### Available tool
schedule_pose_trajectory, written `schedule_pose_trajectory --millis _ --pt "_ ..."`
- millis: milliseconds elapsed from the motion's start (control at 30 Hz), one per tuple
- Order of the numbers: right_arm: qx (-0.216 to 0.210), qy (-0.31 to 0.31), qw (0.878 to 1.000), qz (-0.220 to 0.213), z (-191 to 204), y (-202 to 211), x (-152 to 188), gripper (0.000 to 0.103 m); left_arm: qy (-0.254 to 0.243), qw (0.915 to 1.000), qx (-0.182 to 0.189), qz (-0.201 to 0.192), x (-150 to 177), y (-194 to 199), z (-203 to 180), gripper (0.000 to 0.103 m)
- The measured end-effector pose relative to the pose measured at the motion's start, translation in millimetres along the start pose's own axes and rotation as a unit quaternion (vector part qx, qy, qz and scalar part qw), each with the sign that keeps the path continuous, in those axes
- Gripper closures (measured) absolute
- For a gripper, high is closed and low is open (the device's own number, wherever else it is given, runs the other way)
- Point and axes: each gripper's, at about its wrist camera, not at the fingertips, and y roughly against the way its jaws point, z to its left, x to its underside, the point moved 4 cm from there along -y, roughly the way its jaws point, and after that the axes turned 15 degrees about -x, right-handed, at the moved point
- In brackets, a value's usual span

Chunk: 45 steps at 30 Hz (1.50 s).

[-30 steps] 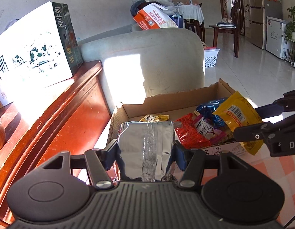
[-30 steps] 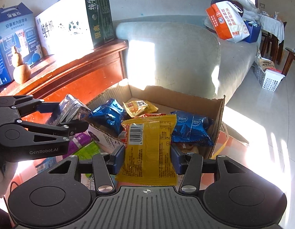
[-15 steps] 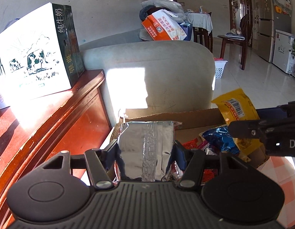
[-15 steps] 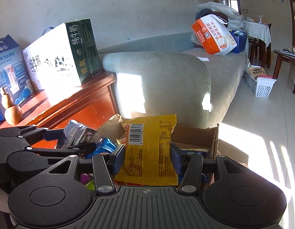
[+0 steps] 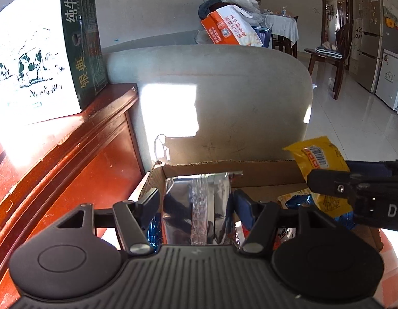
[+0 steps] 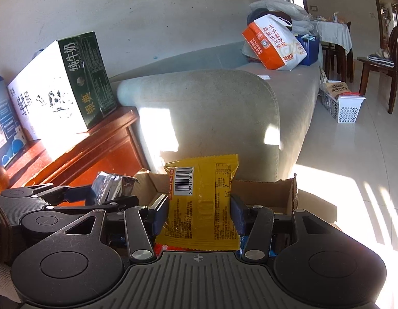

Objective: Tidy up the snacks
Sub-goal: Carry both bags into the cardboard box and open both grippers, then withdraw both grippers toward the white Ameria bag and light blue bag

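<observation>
My left gripper [image 5: 196, 200] is shut on a silver foil snack packet [image 5: 199, 208] and holds it at the near left of an open cardboard box [image 5: 250, 175]. My right gripper [image 6: 200, 206] is shut on a yellow snack packet [image 6: 201, 200] with a barcode, held upright at the box [image 6: 265, 193]. The yellow packet also shows in the left wrist view [image 5: 320, 159], and the silver packet in the right wrist view [image 6: 108, 188]. Blue and red snack packets [image 5: 296, 202] lie inside the box, mostly hidden.
A red wooden cabinet [image 5: 70, 175] stands on the left with a milk carton box [image 5: 44, 61] on top. A grey sofa [image 5: 224, 90] rises right behind the box, with an orange bag [image 6: 273, 43] on it. A white basket [image 6: 343, 108] stands on the tiled floor at right.
Both grippers have tilted up and come closer to the box with their packets still held. The box now sits lower in both views and less of its contents shows.
</observation>
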Motion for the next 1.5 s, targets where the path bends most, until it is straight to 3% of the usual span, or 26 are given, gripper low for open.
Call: schedule_pose_trajectory --millis 100,267,500,767,1033,1500 --pt "0.013 -0.035 0.999 -0.001 -13 -6 1 0.046 0.017 0.9998 -0.003 0.005 0 0 4 0.02" --pt "0.006 -0.056 0.998 -0.002 -14 3 4 0.041 0.009 1.0 0.0 -0.002 -1 12 8 0.017" --pt "-0.008 -0.065 0.998 0.012 -3 11 13 0.035 -0.011 0.9999 0.003 0.009 12 27 12 0.016" --pt "-0.008 -0.027 0.999 0.039 19 22 30 0.029 -0.02 0.9995 0.007 0.026 32 43 25 0.016" --pt "-0.023 -0.011 0.997 0.079 36 30 56 0.029 -0.047 0.9979 -0.001 0.043 63 58 44 0.016" --pt "-0.05 0.009 0.981 0.189 57 3 112 0.028 -0.054 0.9903 -0.025 0.126 131 59 81 0.016"
